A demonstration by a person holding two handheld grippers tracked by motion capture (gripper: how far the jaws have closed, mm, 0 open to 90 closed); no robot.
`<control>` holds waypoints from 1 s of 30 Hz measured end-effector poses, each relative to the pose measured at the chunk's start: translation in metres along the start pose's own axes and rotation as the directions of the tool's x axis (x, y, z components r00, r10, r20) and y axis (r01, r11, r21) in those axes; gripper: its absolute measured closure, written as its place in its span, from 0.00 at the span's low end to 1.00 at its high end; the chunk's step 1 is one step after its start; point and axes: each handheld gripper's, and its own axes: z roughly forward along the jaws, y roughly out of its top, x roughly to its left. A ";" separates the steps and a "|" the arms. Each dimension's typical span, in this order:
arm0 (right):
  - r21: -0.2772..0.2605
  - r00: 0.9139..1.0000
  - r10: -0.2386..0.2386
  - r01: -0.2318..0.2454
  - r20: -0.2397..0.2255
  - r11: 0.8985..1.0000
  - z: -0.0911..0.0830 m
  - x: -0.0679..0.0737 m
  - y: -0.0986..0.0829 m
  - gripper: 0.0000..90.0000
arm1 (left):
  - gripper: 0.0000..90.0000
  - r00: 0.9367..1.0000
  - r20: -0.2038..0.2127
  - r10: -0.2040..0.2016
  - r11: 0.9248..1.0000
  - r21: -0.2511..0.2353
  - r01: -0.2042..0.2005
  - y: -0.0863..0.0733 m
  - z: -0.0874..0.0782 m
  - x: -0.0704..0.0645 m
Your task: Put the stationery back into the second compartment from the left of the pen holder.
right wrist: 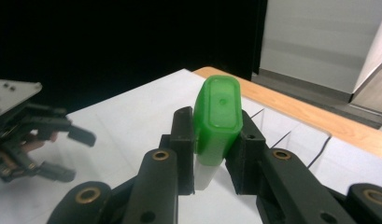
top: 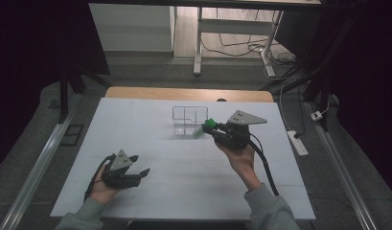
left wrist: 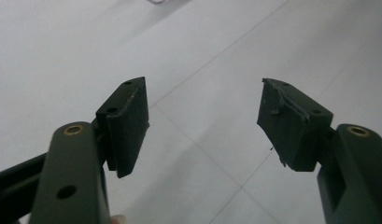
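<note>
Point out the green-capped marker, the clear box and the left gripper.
green-capped marker [right wrist: 218, 119]: right gripper view, on its green cap, held between the jaws.
clear box [top: 184, 114]: high view, on its far wall.
left gripper [left wrist: 203, 125]: left gripper view, midway between its open jaws.

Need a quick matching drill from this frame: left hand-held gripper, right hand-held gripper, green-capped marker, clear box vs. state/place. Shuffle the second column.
Things:
1. left hand-held gripper
2. right hand-held gripper
3. green-capped marker
4. clear divided box

States or places:
A. clamped between two black jaws
B. standing on the white table's far half, nothing visibly in it
C. jaws apart, holding nothing, low over the table
D. shut on an item, raised beside the box

Pairs: 1-C, 2-D, 3-A, 4-B
</note>
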 end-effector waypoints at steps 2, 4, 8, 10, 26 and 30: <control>-0.001 1.000 0.004 -0.004 0.015 1.000 0.003 -0.004 0.005 0.82 | 0.36 1.000 -0.001 -0.003 1.000 0.005 0.003 -0.003 -0.001 0.002; -0.003 1.000 0.005 -0.005 0.025 1.000 0.007 -0.008 0.010 0.82 | 0.36 1.000 -0.002 -0.007 1.000 0.007 0.007 -0.005 -0.002 0.004; 0.004 0.999 0.011 -0.011 0.036 1.000 0.021 -0.017 0.020 0.82 | 0.36 1.000 0.000 -0.016 1.000 0.017 0.016 -0.009 -0.003 0.007; 0.012 0.999 0.015 -0.015 0.041 1.000 0.031 -0.023 0.023 0.82 | 0.36 1.000 0.000 -0.015 1.000 0.024 0.015 -0.010 -0.003 0.009; 0.060 0.994 0.075 -0.080 0.081 0.995 0.091 -0.065 0.017 0.81 | 0.34 0.999 -0.013 -0.039 0.999 0.034 0.040 -0.017 -0.005 0.022; 0.059 0.995 0.065 -0.070 0.080 0.996 0.095 -0.063 0.012 0.68 | 0.34 0.999 -0.013 -0.043 0.998 0.039 0.043 -0.018 -0.005 0.023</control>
